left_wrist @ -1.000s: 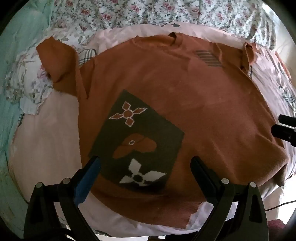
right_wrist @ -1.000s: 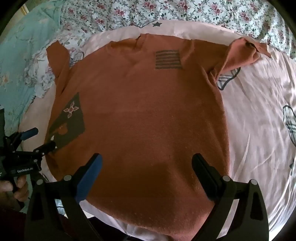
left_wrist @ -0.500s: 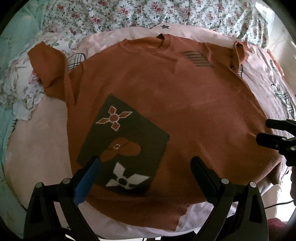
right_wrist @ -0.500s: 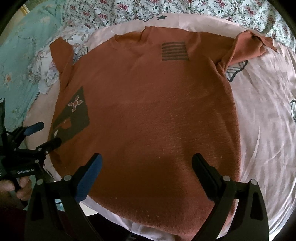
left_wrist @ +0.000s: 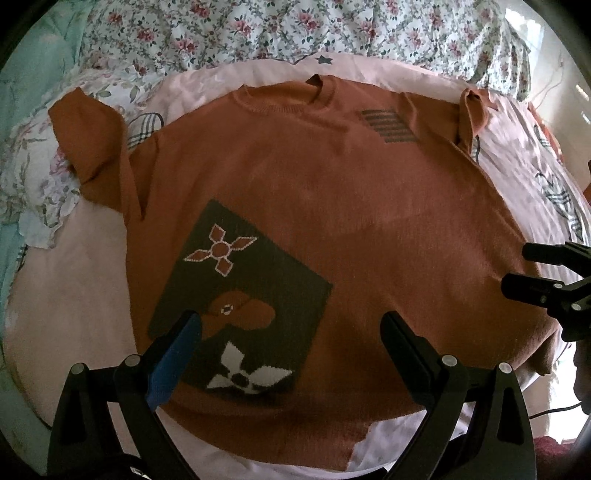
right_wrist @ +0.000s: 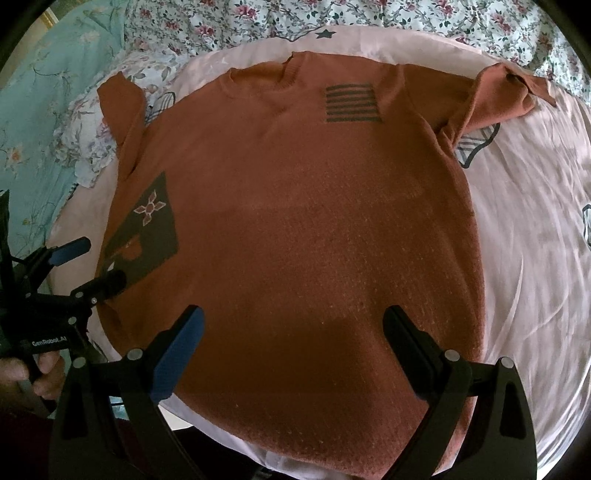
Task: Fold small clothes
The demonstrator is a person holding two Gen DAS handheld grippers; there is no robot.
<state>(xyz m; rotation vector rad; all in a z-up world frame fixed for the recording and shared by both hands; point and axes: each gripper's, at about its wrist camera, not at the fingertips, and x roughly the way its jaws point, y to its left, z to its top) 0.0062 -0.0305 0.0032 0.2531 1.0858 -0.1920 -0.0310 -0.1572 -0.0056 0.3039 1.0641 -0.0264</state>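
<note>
Item: rust sweater (left_wrist: 332, 206), flat on the bed (left_wrist: 74, 295), face up, long axis running hem-near to collar-far.

Left gripper (left_wrist: 291, 332): jaws wide, empty, over the hem by the dark patch (left_wrist: 243, 295).

Right gripper (right_wrist: 293, 328): jaws wide, empty, over the hem's other side.

Obscured: near hem edge cut off behind both grippers; far sleeves bunched.

Pink sheet (right_wrist: 528, 236) beside sweater (right_wrist: 295, 229) open; floral quilt (left_wrist: 295, 29) bounds far side.

left tool (left_wrist: 288, 325) jaws spread wide, right tool (right_wrist: 293, 321) likewise, both empty
</note>
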